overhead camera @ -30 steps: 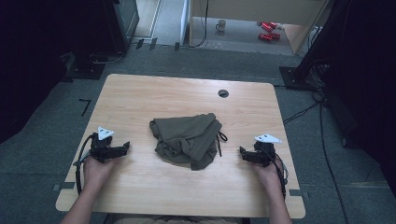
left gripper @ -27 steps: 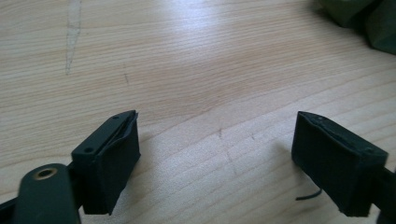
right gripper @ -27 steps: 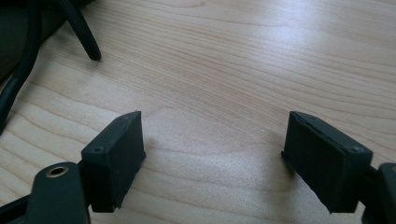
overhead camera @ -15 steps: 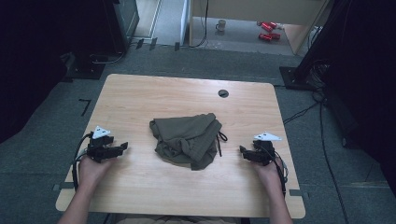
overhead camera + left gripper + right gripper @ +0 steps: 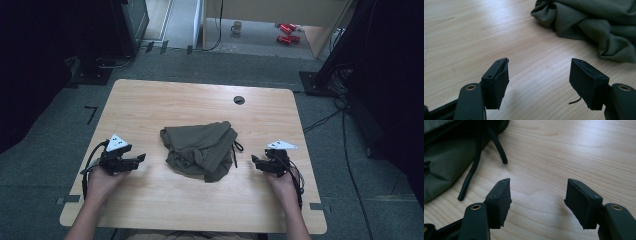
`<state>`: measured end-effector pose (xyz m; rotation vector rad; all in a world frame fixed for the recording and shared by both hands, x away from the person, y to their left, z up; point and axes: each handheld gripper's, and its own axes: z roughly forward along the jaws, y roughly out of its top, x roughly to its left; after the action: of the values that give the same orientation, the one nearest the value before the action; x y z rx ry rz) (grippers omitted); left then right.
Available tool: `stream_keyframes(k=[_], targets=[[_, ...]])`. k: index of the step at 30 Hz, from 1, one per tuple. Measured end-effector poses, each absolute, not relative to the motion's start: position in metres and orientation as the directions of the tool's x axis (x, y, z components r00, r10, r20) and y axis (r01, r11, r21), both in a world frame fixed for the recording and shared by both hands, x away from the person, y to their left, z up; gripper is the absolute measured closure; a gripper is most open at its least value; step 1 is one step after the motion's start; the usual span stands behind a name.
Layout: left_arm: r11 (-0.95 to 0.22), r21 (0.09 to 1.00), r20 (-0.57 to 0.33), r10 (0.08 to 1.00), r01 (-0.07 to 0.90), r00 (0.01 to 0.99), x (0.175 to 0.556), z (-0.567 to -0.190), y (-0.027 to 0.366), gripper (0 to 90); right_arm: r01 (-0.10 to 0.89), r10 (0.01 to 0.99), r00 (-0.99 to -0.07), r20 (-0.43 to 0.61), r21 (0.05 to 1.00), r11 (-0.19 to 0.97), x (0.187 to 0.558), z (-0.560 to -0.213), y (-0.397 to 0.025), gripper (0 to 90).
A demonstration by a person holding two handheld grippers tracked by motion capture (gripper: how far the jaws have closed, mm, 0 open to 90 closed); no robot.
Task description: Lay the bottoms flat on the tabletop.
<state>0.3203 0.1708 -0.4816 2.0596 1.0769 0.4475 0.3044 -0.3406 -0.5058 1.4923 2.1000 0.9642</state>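
- Olive garment [image 5: 201, 148] lies crumpled mid-table in the high view, between my left gripper [image 5: 134, 161] and right gripper [image 5: 258, 162], untouched.
- Left gripper view: my jaws gape wide, cloth ahead-right.
- Right gripper view: jaws wide beside the drawstring [image 5: 472, 167]; I judge reaching in for an edge comes next.

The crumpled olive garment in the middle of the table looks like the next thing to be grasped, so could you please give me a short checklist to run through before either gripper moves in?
1. Left gripper open, nothing between its fingers: ok.
2. Right gripper open, nothing held: ok.
3. Olive garment lies wholly on the table, away from every edge: ok.
4. Both grippers apart from the garment, bare wood between: ok.
5. Black drawstring trails loose on the wood near the right gripper; it could snag: not ok.
6. Which fold is a hem or waistband: cannot tell.
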Motion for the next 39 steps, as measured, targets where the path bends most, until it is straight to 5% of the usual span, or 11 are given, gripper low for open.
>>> stream_keyframes(k=[39], targets=[[-0.493,0.782,-0.027,0.585,0.382,0.810,0.319,-0.466,0.079,33.5,0.639,0.866,-0.472,0.168,0.742,0.204,0.279,-0.499,-0.297,47.8]])
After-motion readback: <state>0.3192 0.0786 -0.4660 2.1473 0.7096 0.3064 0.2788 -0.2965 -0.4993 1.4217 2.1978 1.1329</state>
